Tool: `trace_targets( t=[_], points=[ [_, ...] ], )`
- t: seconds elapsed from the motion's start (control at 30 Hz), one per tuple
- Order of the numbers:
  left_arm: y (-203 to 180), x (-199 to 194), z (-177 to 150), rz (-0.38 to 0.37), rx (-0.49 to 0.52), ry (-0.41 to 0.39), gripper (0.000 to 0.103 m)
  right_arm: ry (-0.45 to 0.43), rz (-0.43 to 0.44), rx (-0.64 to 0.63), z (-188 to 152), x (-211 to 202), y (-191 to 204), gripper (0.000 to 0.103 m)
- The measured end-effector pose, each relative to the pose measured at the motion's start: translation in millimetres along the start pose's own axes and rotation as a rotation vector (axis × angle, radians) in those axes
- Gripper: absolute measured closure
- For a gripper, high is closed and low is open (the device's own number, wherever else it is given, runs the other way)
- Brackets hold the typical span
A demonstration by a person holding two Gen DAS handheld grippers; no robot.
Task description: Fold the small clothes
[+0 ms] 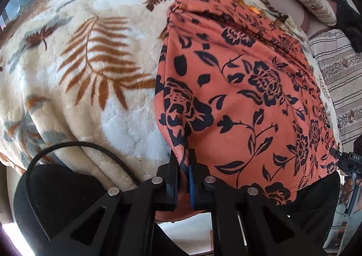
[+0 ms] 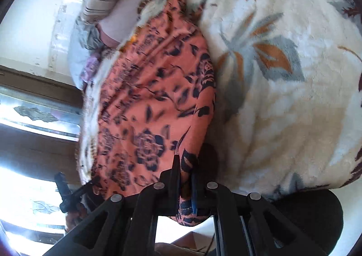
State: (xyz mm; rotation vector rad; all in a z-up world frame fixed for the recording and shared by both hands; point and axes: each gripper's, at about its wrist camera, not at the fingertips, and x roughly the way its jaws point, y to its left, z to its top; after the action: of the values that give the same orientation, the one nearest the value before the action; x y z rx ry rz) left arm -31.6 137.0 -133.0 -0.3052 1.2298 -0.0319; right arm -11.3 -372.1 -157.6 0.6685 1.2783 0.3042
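An orange garment with a black flower print (image 1: 244, 88) lies spread on a cream fleece blanket with brown leaves (image 1: 86, 52). My left gripper (image 1: 183, 161) is shut on the garment's near left corner, with the cloth pinched between its black fingers. In the right wrist view the same orange garment (image 2: 149, 102) runs away from me, blurred. My right gripper (image 2: 186, 165) is shut on its near right corner, and cloth hangs down below the jaws. The tip of the right gripper (image 1: 344, 161) shows at the garment's right edge in the left wrist view.
A striped, flower-patterned cushion (image 1: 339, 79) lies along the far and right side of the blanket. A dark object (image 1: 348, 22) sits by it. Wooden furniture with glass panels (image 2: 38, 115) stands beyond the blanket's edge. The left gripper (image 2: 67, 194) shows at lower left.
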Motion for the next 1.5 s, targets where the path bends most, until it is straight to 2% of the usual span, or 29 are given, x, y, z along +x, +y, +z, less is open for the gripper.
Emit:
trace_targets(
  t=[0.07,0.17,0.2,0.27,0.3,0.37,0.47,0.6,0.67,0.7,0.73,0.77,0.8,0.83,0.87,0.9,0.93,0.97,1.0,1.03,1.07,1.13,1.2,1.3,1.37,1.4,1.43,1.5],
  points=[
    [-5.1,-9.5,3.2,-0.004,0.019,-0.027,0.096,0.018,0.0,0.034,-1.8,6.3,-6.9,0.095],
    [-10.8,-25.7,11.3,-0.014,0.054,-0.096,0.096,-0.029,0.045,-0.009,0.8,-7.4,7.9,0.095],
    [-9.0,-20.4,14.2,-0.007,0.054,-0.082,0.096,-0.032,0.04,-0.026,4.2,-7.6,12.0,0.095],
    [-0.8,1.0,18.1,0.001,0.009,0.003,0.096,0.001,0.01,-0.021,9.7,4.2,8.0,0.095],
    [-1.2,5.3,20.7,0.001,0.014,0.016,0.096,0.036,0.007,0.008,12.4,13.1,4.1,0.095],
    [-13.3,-4.2,37.0,0.0,0.086,0.001,0.096,0.057,0.019,-0.017,20.4,15.9,13.8,0.095],
    [-30.4,-39.6,91.9,-0.075,0.14,-0.106,0.096,0.016,0.073,-0.104,56.8,0.9,53.8,0.096],
    [-46.0,-78.7,195.2,-0.137,0.153,-0.316,0.096,-0.178,0.184,-0.205,152.8,-33.5,119.7,0.096],
    [-46.8,-67.9,245.2,-0.134,0.133,-0.378,0.094,-0.272,0.182,-0.205,198.4,-34.3,132.3,0.095],
    [-44.4,-54.0,266.4,-0.12,0.118,-0.387,0.088,-0.285,0.188,-0.165,221.3,-24.8,128.8,0.092],
    [-41.6,-32.5,285.1,-0.075,0.093,-0.402,0.069,-0.283,0.179,-0.114,243.8,-7.7,120.4,0.092],
    [-35.7,-2.8,301.9,-0.011,0.067,-0.405,0.052,-0.291,0.113,-0.096,262.0,14.1,111.3,0.087],
    [-29.7,22.3,311.0,0.035,0.045,-0.368,0.029,-0.293,0.053,-0.098,271.0,33.5,106.0,0.084],
    [-20.7,50.3,319.4,0.064,0.019,-0.293,0.03,-0.256,-0.014,-0.078,279.3,58.2,94.2,0.077],
    [-9.8,73.5,323.0,0.075,-0.022,-0.198,0.03,-0.203,-0.063,-0.021,282.1,76.7,81.7,0.077],
    [-0.1,80.6,320.7,0.051,-0.068,-0.158,0.031,-0.189,-0.068,0.028,278.4,84.5,71.1,0.077],
    [8.3,75.4,313.8,0.01,-0.11,-0.185,0.031,-0.217,-0.036,0.029,271.7,80.3,67.5,0.077],
    [16.4,61.5,302.8,-0.022,-0.139,-0.246,0.03,-0.247,-0.025,0.007,261.3,71.4,68.1,0.077],
    [22.5,48.1,292.8,-0.029,-0.141,-0.289,0.03,-0.261,-0.047,-0.019,250.3,62.2,69.5,0.077],
    [26.9,35.5,279.7,-0.029,-0.132,-0.331,0.029,-0.275,-0.069,-0.041,238.2,51.9,69.3,0.07],
    [30.0,25.2,265.3,-0.019,-0.122,-0.358,0.028,-0.288,-0.079,-0.055,228.6,44.6,69.2,0.045],
    [33.2,16.8,242.4,-0.021,-0.091,-0.354,0.025,-0.305,-0.068,-0.066,204.5,28.1,62.3,0.006],
    [34.2,21.5,220.3,-0.035,-0.062,-0.323,0.025,-0.321,-0.044,-0.039,185.4,18.4,50.4,0.006],
    [28.5,38.0,194.6,-0.043,-0.059,-0.27,0.025,-0.272,0.074,0.05,160.2,27.9,41.8,0.006],
    [21.9,54.6,189.0,-0.064,-0.088,-0.222,0.025,-0.211,0.113,0.119,149.9,52.9,38.4,0.006],
    [16.3,55.7,188.5,-0.048,-0.09,-0.242,0.024,-0.201,0.12,0.148,146.3,61.4,36.2,0.006],
    [11.0,56.4,190.7,-0.038,-0.087,-0.264,0.023,-0.212,0.124,0.179,145.4,68.3,35.1,0.006],
    [4.1,63.6,201.8,-0.049,-0.095,-0.249,0.023,-0.269,0.123,0.214,152.6,74.5,41.6,0.006]
  ],
)
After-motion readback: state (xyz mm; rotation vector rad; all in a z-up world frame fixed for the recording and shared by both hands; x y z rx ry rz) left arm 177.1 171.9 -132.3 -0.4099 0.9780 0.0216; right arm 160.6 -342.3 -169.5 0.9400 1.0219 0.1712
